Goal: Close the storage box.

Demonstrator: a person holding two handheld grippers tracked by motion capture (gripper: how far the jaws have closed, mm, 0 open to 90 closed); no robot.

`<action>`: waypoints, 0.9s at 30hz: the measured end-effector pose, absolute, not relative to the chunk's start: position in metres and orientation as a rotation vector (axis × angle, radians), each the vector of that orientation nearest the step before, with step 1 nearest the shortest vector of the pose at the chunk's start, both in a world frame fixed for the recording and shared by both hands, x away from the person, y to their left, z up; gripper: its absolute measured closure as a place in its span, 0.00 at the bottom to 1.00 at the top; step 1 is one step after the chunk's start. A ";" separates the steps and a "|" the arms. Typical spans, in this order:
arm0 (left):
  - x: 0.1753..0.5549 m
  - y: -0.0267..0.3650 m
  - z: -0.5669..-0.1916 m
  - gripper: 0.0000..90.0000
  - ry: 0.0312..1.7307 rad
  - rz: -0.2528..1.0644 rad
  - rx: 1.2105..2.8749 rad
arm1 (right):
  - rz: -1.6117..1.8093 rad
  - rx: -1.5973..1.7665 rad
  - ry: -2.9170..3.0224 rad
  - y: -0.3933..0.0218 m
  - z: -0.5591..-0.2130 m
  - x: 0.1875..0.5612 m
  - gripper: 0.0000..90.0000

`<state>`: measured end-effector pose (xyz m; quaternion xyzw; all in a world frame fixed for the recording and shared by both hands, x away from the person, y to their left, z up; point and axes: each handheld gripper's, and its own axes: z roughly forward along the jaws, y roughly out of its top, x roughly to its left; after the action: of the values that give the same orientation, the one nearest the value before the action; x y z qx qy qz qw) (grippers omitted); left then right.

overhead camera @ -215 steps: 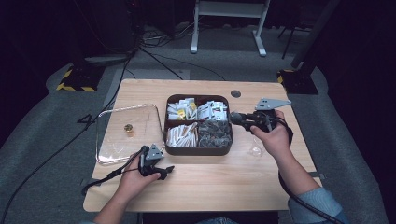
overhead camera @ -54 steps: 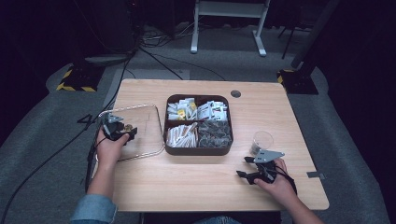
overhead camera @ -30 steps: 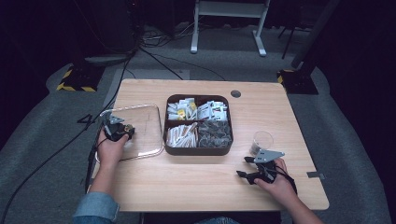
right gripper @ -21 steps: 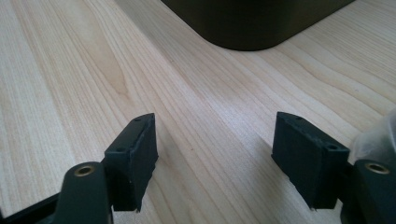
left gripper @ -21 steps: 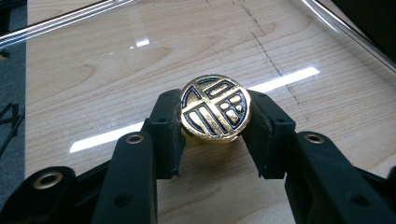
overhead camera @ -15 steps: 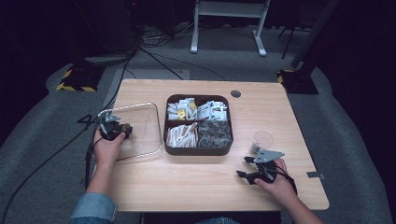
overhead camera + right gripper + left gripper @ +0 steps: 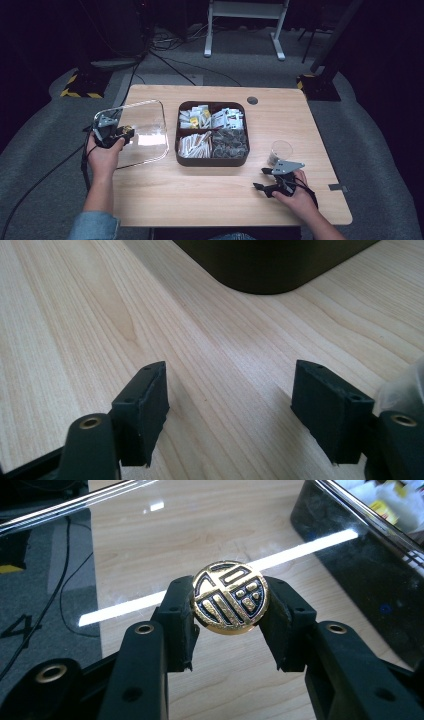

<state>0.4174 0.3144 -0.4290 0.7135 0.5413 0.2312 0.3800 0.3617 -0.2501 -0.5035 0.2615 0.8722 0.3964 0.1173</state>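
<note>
dark floor and black stands ring your pale wooden table [image 7: 200, 200], with cables trailing across the grey mat behind it. near the middle of the table sits a dark four-part tray [image 7: 177, 135], its compartments full of small packets and wrapped bits. just left of it is the clear glass lid [image 7: 147, 125], seen in the high view tilted, with its near-right edge close to the tray.

your left gripper [image 7: 114, 134] is over that lid at the table's left edge, and its jaws are pinched on the round gold knob [image 7: 230, 598] at the lid's centre. in the left gripper view the two black pads [image 7: 178, 615] press the knob from either side, its black-and-gold pattern facing the camera, with the glass and the wood beneath showing a bright streak of reflected light.

your right gripper [image 7: 265, 179] lies low at the table's near right, just below a small clear glass cup [image 7: 281, 150]. its jaws stand spread with nothing between them; in the right gripper view bare wood lies between them and the tray's rounded corner is ahead.
</note>
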 end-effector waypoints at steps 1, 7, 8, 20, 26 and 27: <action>0.416 0.315 -0.426 0.65 1.378 0.596 1.818 | 1.160 0.765 2.553 -0.250 -0.504 0.362 0.34; 0.409 0.310 -0.409 0.65 1.362 0.636 1.820 | 1.160 0.765 2.553 -0.250 -0.504 0.362 0.34; 0.408 0.309 -0.405 0.65 1.358 0.643 1.826 | 1.160 0.765 2.553 -0.250 -0.504 0.362 0.34; 0.410 0.279 -0.376 0.65 1.298 0.611 1.879 | 1.161 0.765 2.551 -0.250 -0.504 0.362 0.34; 0.418 0.247 -0.365 0.65 1.226 0.595 1.925 | 1.159 0.765 2.551 -0.250 -0.504 0.362 0.34; 0.420 0.242 -0.364 0.65 1.214 0.596 1.933 | 1.160 0.765 2.551 -0.250 -0.504 0.362 0.34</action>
<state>0.4196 0.2423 -0.3643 0.7575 0.4758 0.2337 0.3811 0.3617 -0.2500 -0.5036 0.2616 0.8720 0.3964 0.1182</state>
